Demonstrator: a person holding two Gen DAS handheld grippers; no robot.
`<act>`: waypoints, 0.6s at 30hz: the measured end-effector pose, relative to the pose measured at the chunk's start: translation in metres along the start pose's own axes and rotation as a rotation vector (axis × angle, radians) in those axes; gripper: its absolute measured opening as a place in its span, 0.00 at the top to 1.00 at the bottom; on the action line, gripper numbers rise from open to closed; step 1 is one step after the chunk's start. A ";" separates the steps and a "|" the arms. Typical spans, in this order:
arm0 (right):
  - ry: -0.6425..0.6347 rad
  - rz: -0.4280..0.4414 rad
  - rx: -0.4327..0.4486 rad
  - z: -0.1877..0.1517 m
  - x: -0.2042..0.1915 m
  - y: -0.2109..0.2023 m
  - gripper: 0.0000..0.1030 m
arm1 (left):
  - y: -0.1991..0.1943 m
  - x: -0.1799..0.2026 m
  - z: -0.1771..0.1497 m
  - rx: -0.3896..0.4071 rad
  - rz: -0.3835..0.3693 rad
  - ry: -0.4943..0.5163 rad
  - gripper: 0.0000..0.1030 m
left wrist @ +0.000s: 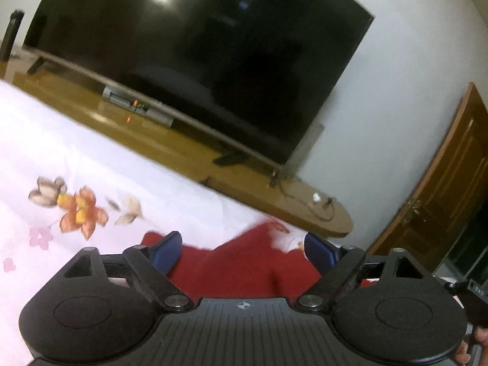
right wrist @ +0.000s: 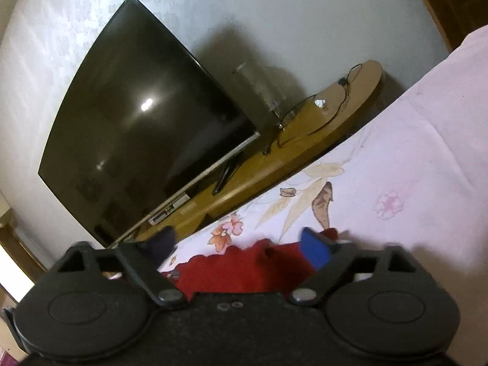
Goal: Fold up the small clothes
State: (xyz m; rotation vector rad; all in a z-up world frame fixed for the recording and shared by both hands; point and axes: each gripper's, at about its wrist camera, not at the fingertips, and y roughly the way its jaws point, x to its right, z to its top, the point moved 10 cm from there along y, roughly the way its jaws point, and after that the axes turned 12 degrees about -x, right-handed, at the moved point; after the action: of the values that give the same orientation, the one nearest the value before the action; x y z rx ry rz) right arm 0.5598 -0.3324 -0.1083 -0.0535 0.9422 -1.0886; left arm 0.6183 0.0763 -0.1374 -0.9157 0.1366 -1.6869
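Note:
A red garment [left wrist: 231, 271] lies on the pale floral bedsheet [left wrist: 91, 164], close under the left wrist camera. My left gripper [left wrist: 242, 251] stands open above it, its blue fingertips [left wrist: 166, 251] wide apart, with the cloth lying between them and neither pad pressing on it. In the right wrist view the same red garment [right wrist: 241, 270] has a wavy far edge on the sheet [right wrist: 411, 158]. My right gripper [right wrist: 238, 248] is open too, its fingers spread either side of the cloth. The near part of the garment is hidden by both gripper bodies.
Beyond the bed's far edge stands a low wooden TV stand [left wrist: 189, 152] with a large dark television [left wrist: 195, 55] and loose cables [right wrist: 320, 116]. A wooden door [left wrist: 451, 189] is at the right of the left wrist view. A person's fingertips [left wrist: 463, 353] show at the lower right corner.

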 end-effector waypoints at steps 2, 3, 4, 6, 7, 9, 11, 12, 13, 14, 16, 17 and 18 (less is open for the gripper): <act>-0.027 -0.007 -0.041 -0.004 -0.001 0.004 0.33 | 0.004 -0.002 0.001 -0.026 0.004 -0.002 0.25; -0.049 -0.024 -0.062 -0.006 -0.002 0.008 0.36 | 0.009 -0.003 -0.001 -0.052 0.019 -0.002 0.29; -0.077 -0.047 -0.080 -0.008 -0.005 0.012 0.38 | 0.013 -0.004 -0.004 -0.088 0.030 -0.003 0.33; -0.136 -0.111 -0.112 -0.011 -0.012 0.019 0.39 | 0.024 -0.005 -0.011 -0.156 0.062 0.005 0.46; -0.170 -0.149 -0.135 -0.013 -0.014 0.024 0.43 | 0.026 -0.005 -0.011 -0.167 0.071 0.018 0.49; -0.249 -0.211 -0.187 -0.019 -0.022 0.036 0.48 | 0.030 -0.003 -0.012 -0.189 0.104 0.047 0.72; -0.342 -0.290 -0.224 -0.024 -0.028 0.049 0.52 | 0.030 -0.001 -0.011 -0.190 0.121 0.077 0.84; -0.376 -0.320 -0.231 -0.026 -0.030 0.053 0.55 | 0.029 0.000 -0.011 -0.188 0.128 0.084 0.89; -0.411 -0.347 -0.238 -0.028 -0.033 0.057 0.57 | 0.028 0.001 -0.011 -0.181 0.136 0.089 0.91; -0.431 -0.357 -0.239 -0.029 -0.036 0.059 0.66 | 0.026 0.002 -0.011 -0.172 0.142 0.096 0.93; -0.457 -0.356 -0.230 -0.031 -0.040 0.060 0.84 | 0.020 0.006 -0.008 -0.134 0.150 0.118 0.94; -0.461 -0.354 -0.221 -0.030 -0.041 0.060 0.85 | 0.015 0.008 -0.006 -0.104 0.147 0.129 0.94; -0.460 -0.352 -0.210 -0.029 -0.041 0.058 0.89 | 0.010 0.009 -0.003 -0.077 0.143 0.132 0.95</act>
State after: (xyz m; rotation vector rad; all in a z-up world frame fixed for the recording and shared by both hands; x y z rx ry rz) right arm 0.5771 -0.2604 -0.1279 -0.6364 0.6357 -1.2246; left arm 0.6239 0.0636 -0.1403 -0.8314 0.3502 -1.6178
